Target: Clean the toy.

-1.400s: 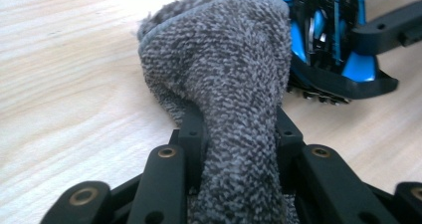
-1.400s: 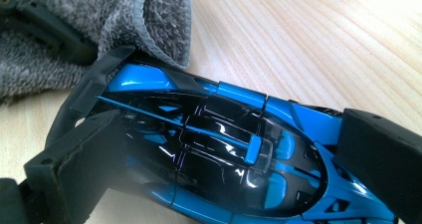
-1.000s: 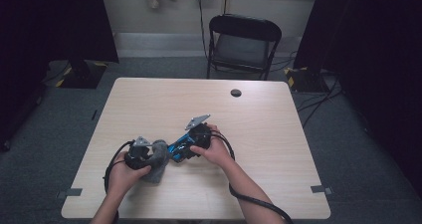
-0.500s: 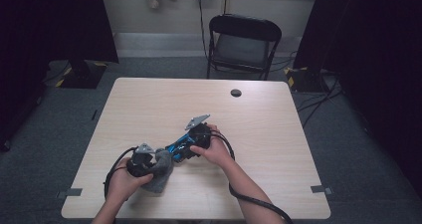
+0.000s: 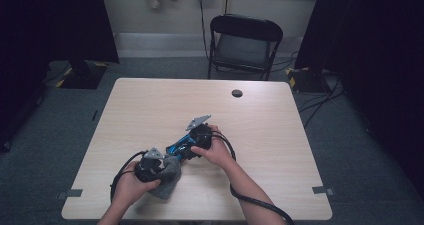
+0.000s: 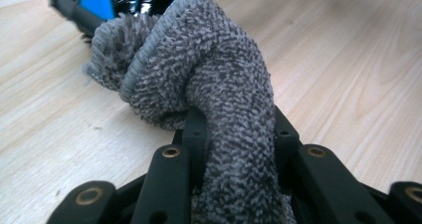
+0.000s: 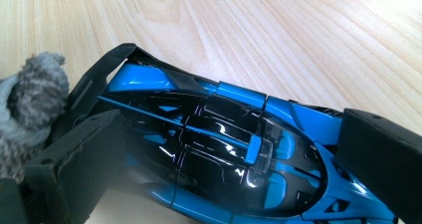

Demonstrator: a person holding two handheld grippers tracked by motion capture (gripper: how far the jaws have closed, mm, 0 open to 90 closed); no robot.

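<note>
The left tool (image 6: 234,149) is closed to a narrow gap on a grey cloth (image 6: 199,69), its black jaws pinching a thick fold that bulges up and forward between them; the right tool (image 7: 234,159) stands wider, its two jaws set against the flanks of a blue and black toy car (image 7: 214,154), one jaw at the tail side near the wing, the other toward the nose, so it appears clamped and steadied rather than loose. In the high view the left tool (image 5: 150,164) sits near the front edge of the desk (image 5: 150,105), the cloth (image 5: 167,182) bunched under it, and the right tool (image 5: 200,135) lies just beyond with the car (image 5: 179,147) between the two, the cloth touching or nearly touching its tail. The cloth looks soft, light and limp; it will bunch wherever it is pinched, so a deep fold gives the surest hold. The car looks hard, glossy and slippery, with a thin wing likely to be fragile; the body sides seem the safest place to grip.
</note>
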